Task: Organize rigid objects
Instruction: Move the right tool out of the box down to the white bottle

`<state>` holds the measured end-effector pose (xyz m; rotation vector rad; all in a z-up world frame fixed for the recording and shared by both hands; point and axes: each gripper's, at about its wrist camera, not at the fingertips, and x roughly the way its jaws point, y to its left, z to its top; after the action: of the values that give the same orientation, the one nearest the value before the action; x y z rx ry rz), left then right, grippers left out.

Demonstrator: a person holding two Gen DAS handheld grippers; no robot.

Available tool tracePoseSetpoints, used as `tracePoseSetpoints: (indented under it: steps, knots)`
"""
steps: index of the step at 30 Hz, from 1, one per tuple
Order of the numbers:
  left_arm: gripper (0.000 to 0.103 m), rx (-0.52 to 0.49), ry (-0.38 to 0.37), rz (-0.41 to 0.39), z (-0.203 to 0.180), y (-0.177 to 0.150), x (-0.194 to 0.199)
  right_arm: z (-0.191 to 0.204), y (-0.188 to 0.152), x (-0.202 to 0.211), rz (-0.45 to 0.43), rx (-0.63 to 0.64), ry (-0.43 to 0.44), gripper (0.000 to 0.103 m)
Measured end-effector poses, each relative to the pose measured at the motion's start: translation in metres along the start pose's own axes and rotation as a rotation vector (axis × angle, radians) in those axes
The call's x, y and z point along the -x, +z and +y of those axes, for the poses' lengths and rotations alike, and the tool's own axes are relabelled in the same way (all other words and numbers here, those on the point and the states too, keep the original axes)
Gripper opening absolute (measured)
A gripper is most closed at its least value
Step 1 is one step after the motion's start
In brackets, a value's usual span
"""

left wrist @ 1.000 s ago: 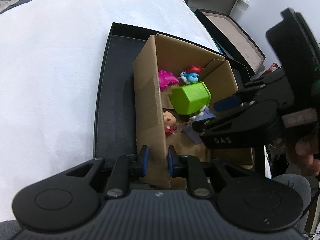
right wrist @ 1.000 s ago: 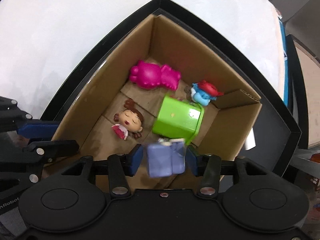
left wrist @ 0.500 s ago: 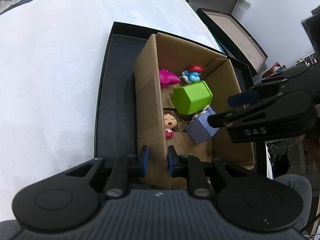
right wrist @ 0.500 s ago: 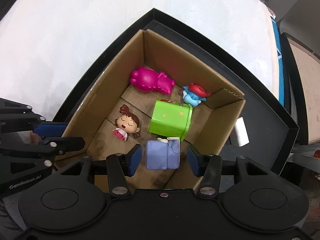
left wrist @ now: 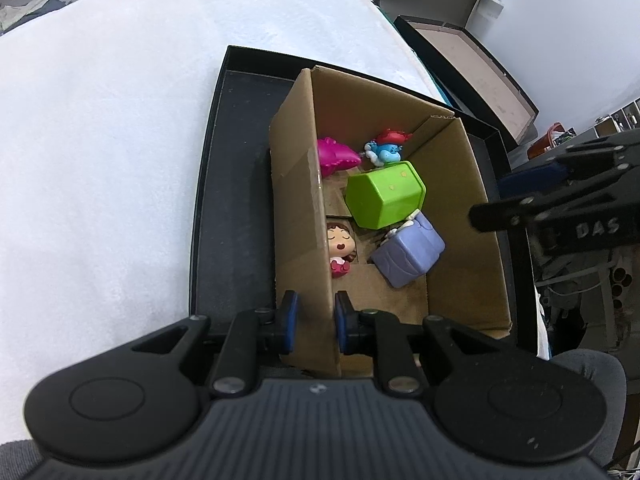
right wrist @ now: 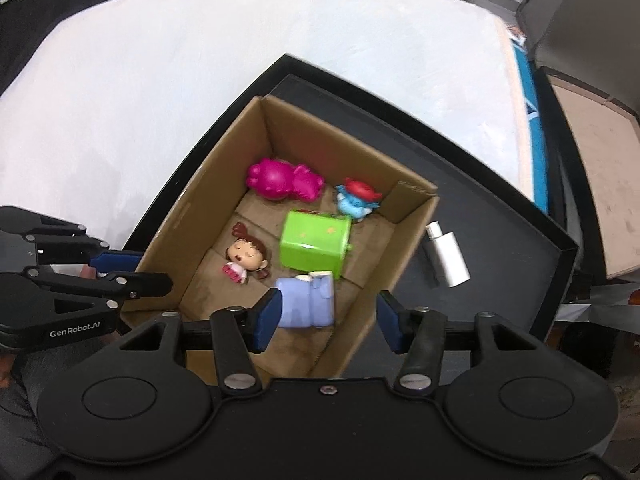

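Left tool [left wrist: 313,328] clamped on the near side wall of the cardboard box [left wrist: 298,216], one blue pad outside, the other inside. Right tool [right wrist: 327,320] above the box's near end, jaws opening, nothing pressed between the pads; lavender block toy [right wrist: 309,304] seen between them but lying loose on the box floor below.

Inside the box, from the near end: lavender block toy resting against the green cube-shaped container [right wrist: 314,242], which lies on its side. Just left of those, a small sleeping doll figurine [right wrist: 246,257] with brown hair and pink dress, on its back. Farther in, a magenta bear-shaped toy [right wrist: 282,180] by the far left corner, and a blue figurine with a red cap [right wrist: 356,198] by the far right corner.

Box standing in a black shallow tray [right wrist: 500,216]. White small bottle [right wrist: 447,254] lying on the tray floor, just beside the box's right wall. Tray resting on a white cloth-covered table [right wrist: 200,80].
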<state>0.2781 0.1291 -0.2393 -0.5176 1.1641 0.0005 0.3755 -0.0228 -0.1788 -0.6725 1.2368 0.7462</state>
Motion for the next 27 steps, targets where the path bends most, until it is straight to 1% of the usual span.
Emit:
tracePoseSetpoints:
  steps: [9, 14, 18, 27]
  knots:
    - [0.018, -0.005, 0.023, 0.007, -0.003, 0.001, -0.002, -0.034, -0.006, 0.009, -0.035, -0.052, -0.007, 0.055]
    - [0.018, -0.01, 0.036, 0.016, -0.005, 0.001, -0.005, -0.048, -0.012, 0.011, -0.074, -0.046, -0.015, 0.057]
    - [0.018, -0.012, 0.04, 0.017, -0.006, 0.002, -0.006, -0.063, -0.016, 0.007, -0.089, -0.06, -0.013, 0.057]
    - [0.018, -0.005, 0.048, 0.024, -0.006, 0.003, -0.009, -0.089, -0.019, -0.016, -0.079, -0.073, -0.011, 0.057]
